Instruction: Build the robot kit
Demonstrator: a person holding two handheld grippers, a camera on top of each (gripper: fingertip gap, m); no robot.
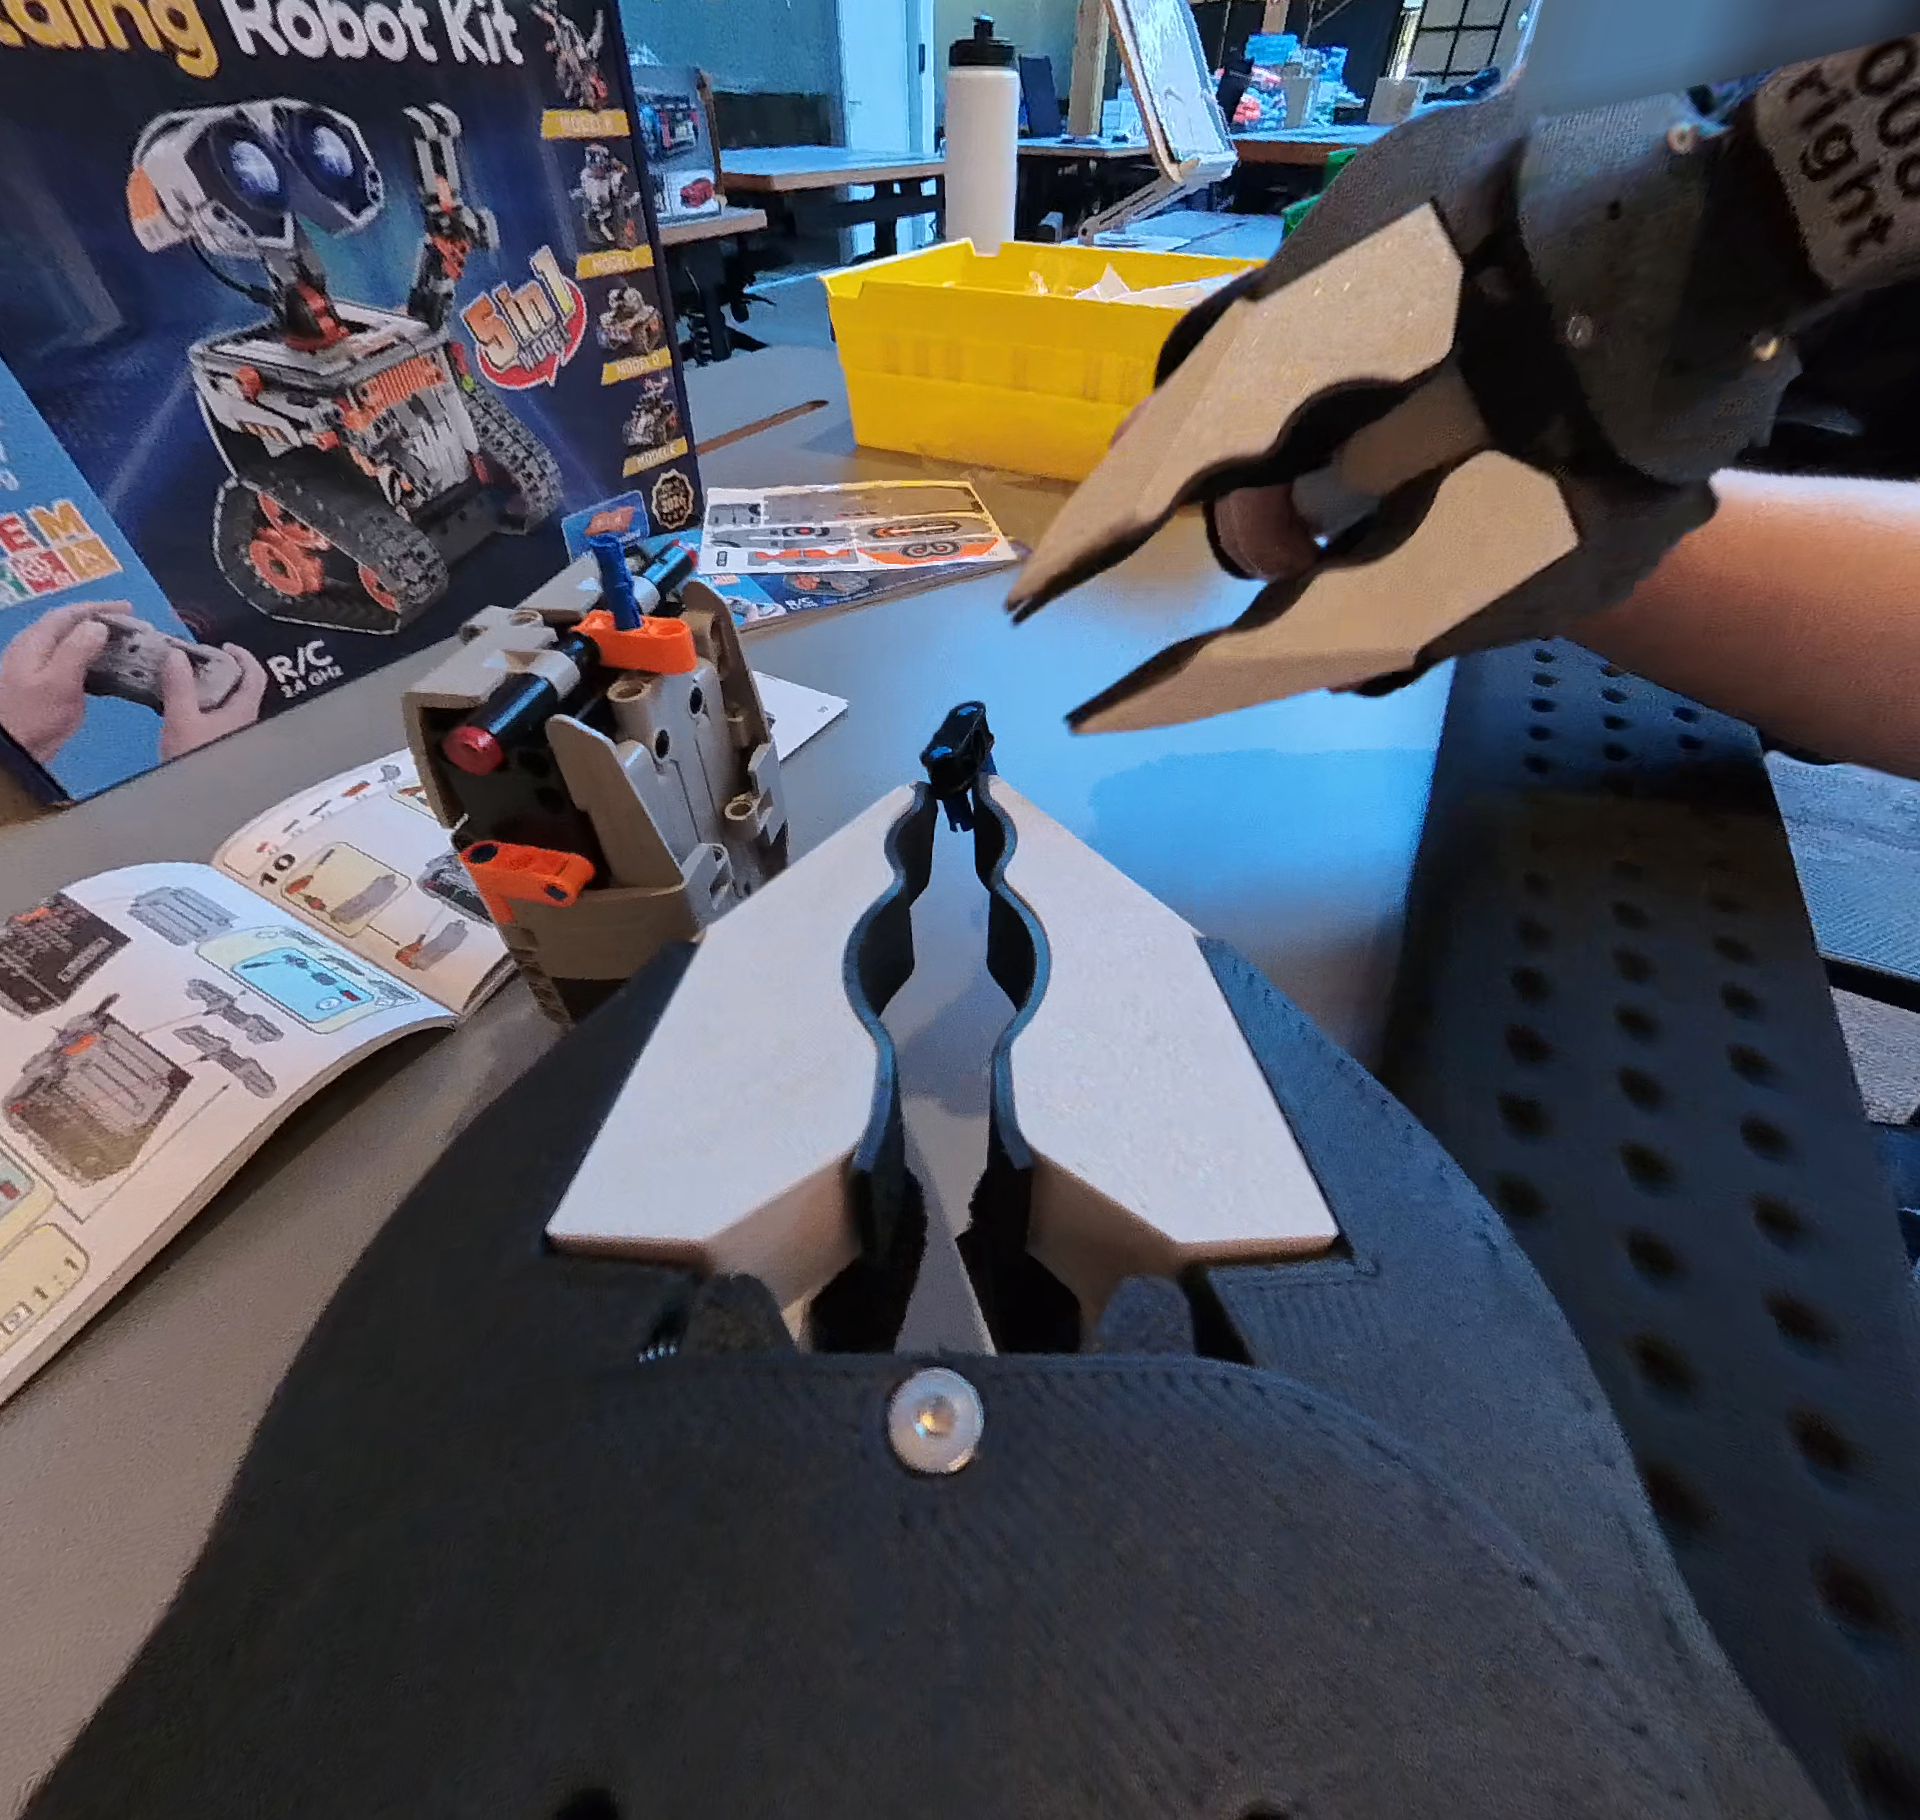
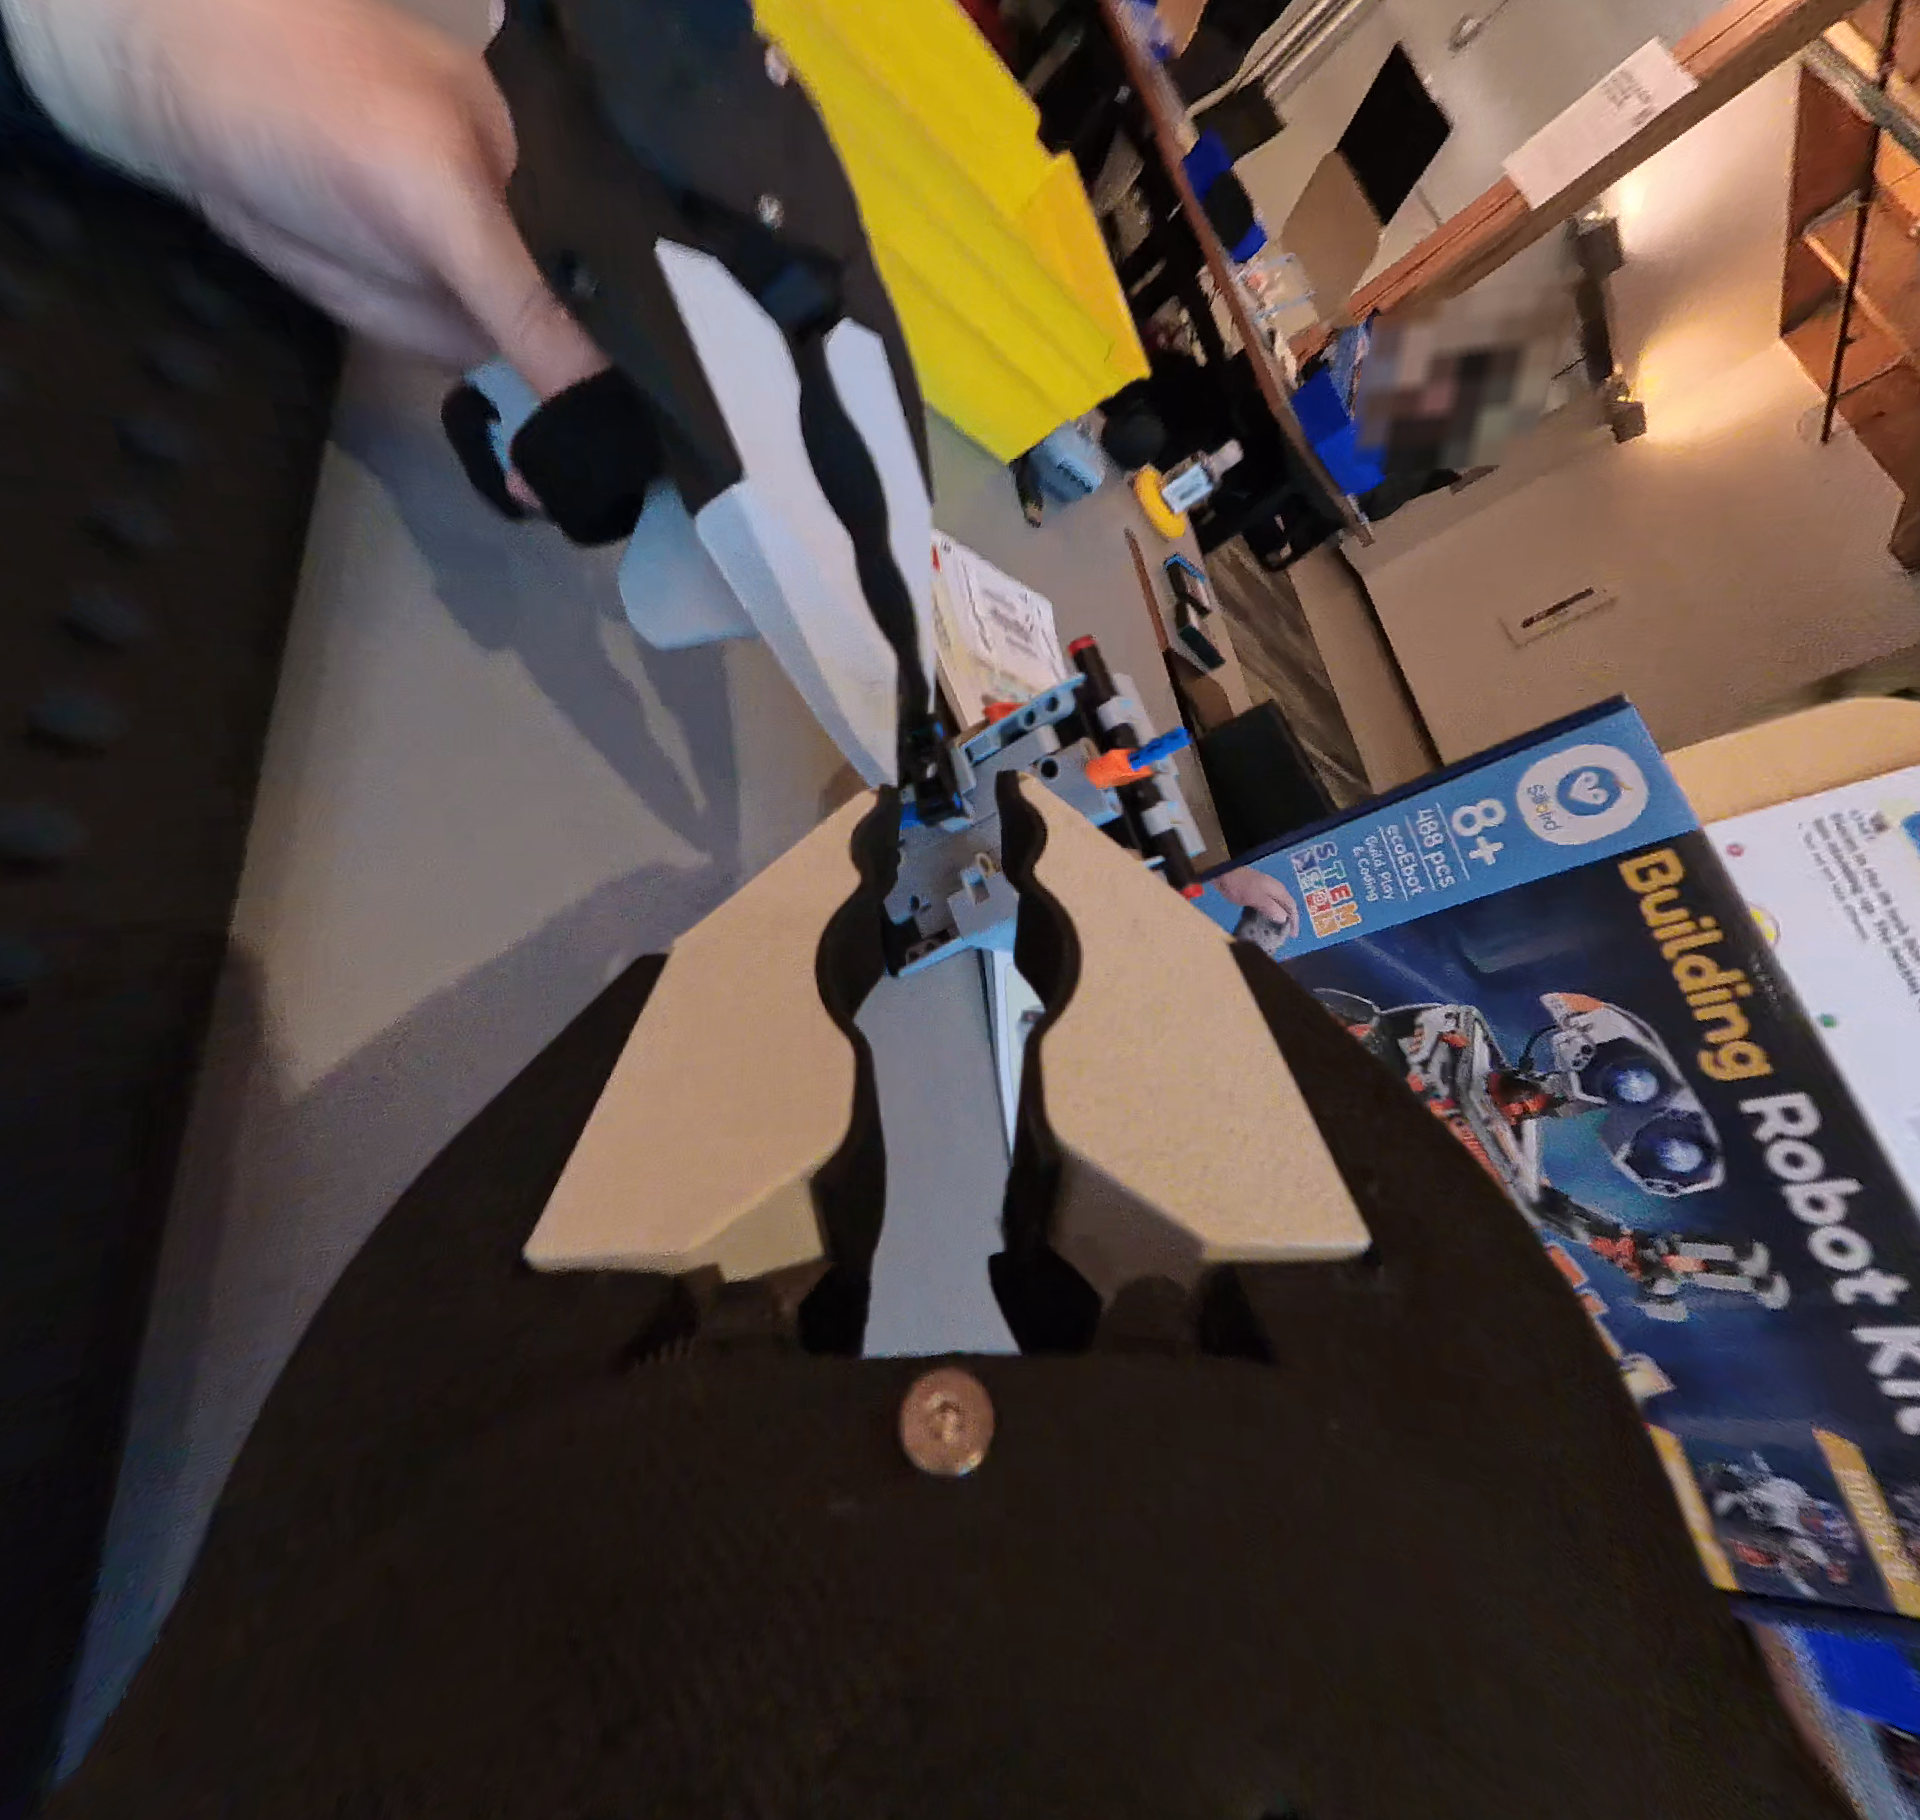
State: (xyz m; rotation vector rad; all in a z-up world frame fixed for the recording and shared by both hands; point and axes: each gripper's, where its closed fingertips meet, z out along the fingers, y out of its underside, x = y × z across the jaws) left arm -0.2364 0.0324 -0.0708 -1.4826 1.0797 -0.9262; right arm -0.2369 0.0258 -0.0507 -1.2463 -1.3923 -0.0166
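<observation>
My left gripper (image 1: 951,799) is shut on a small black piece with a blue pin (image 1: 958,740) and holds it at its tips above the grey table (image 1: 1195,835). A part-built brick model (image 1: 603,783) in grey, black and orange stands just to its left. My right gripper (image 1: 1044,664) hangs open and empty above and to the right of the piece. In the right wrist view my right gripper (image 2: 948,794) points at the model (image 2: 1029,726). There my left gripper (image 2: 912,731) comes in from above with the piece (image 2: 928,778) near my right fingertips.
An open instruction booklet (image 1: 208,991) lies left of the model. A blue kit box (image 1: 312,316) stands behind it. A sticker sheet (image 1: 852,529), a yellow bin (image 1: 997,357) and a white bottle (image 1: 980,139) are farther back. A black perforated surface (image 1: 1621,1043) lies to the right.
</observation>
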